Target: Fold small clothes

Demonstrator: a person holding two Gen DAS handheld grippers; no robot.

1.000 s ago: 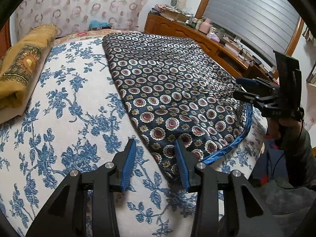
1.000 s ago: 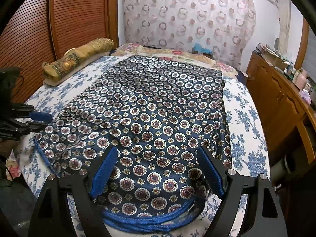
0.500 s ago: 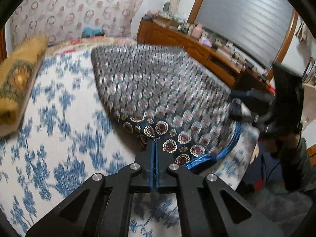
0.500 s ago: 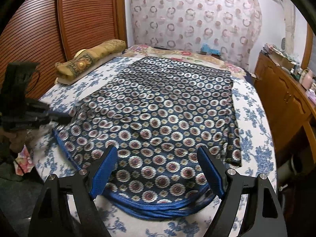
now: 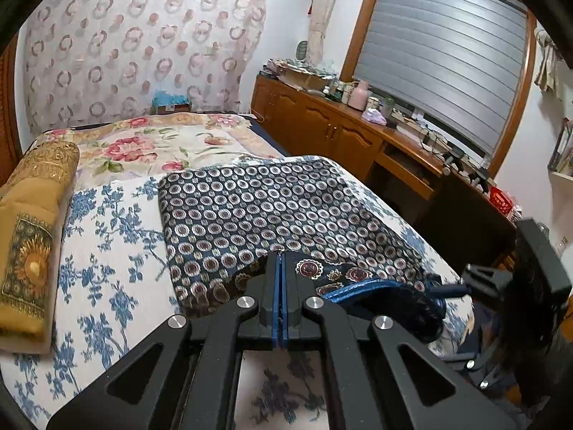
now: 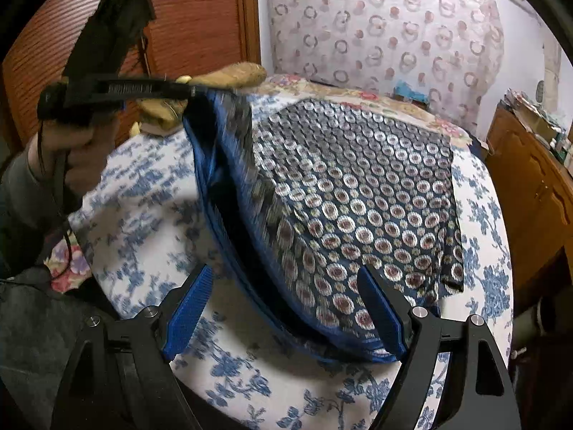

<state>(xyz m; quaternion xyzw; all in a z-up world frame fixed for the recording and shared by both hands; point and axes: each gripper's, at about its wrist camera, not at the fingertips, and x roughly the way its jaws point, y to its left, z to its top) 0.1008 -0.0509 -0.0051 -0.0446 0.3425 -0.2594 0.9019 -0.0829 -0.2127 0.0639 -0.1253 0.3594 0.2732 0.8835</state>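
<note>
So the bed [image 5: 118,251] has a blue-flower sheet, with the patterned cloth [image 5: 258,208] spread on it, a gold pillow [image 5: 32,236] at the edge and a rose blanket [image 5: 157,139] at the far end.

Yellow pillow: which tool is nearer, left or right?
Left. The left tool, shut on the cloth, is raised near the yellow pillow; the right tool hangs open at the bed's near edge.

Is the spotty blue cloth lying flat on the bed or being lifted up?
Partly lifted. The left hand-held gripper is shut on the cloth, raising one corner; the rest lies spread on the bed.
</note>
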